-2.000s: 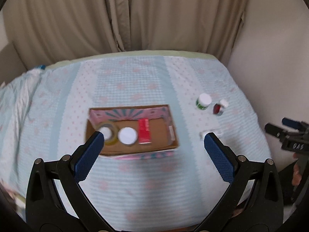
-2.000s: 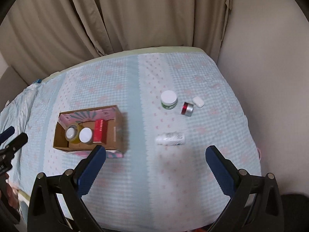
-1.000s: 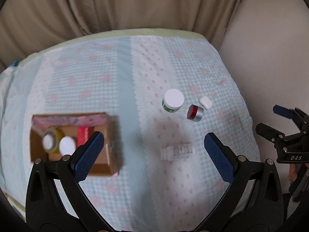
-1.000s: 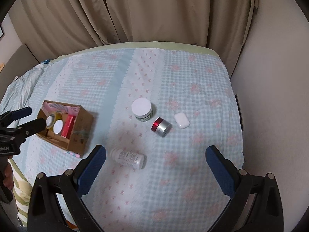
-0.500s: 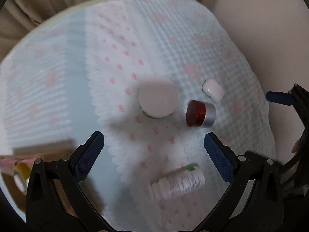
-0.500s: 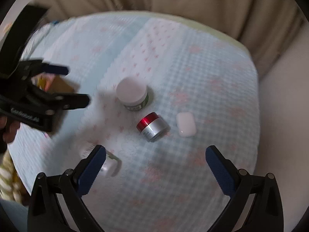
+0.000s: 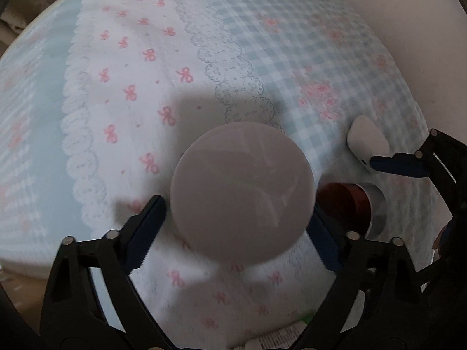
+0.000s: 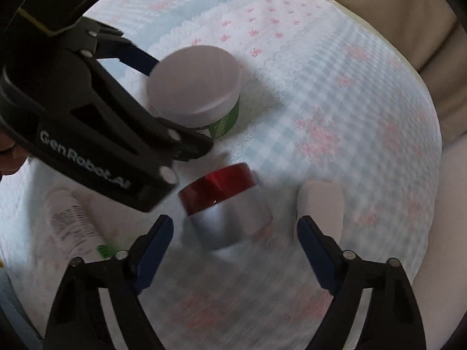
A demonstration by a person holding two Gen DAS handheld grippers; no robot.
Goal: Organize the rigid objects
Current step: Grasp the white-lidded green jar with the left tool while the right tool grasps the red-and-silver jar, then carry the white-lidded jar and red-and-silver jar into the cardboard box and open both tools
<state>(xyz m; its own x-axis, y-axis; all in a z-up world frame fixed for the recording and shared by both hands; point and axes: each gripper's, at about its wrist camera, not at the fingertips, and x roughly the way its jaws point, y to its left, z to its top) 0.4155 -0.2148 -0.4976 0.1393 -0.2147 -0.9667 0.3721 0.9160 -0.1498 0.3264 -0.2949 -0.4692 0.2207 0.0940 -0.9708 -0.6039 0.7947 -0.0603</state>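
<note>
A white-lidded jar with a green label stands upright on the cloth. My left gripper is open with one finger on each side of this jar, apart from it. A red-lidded silver jar lies on its side just right of the white jar. My right gripper is open and straddles the red-lidded jar from above. A small white case lies to the right of it. A white bottle lies on its side near me.
The patterned cloth covers a round-looking table that ends close to a beige wall on the right. Curtains hang behind the far edge.
Both grippers have dropped down close to the objects. The left one now brackets the white-lidded jar and the right one brackets the red-lidded jar. The cardboard box has left both views.
</note>
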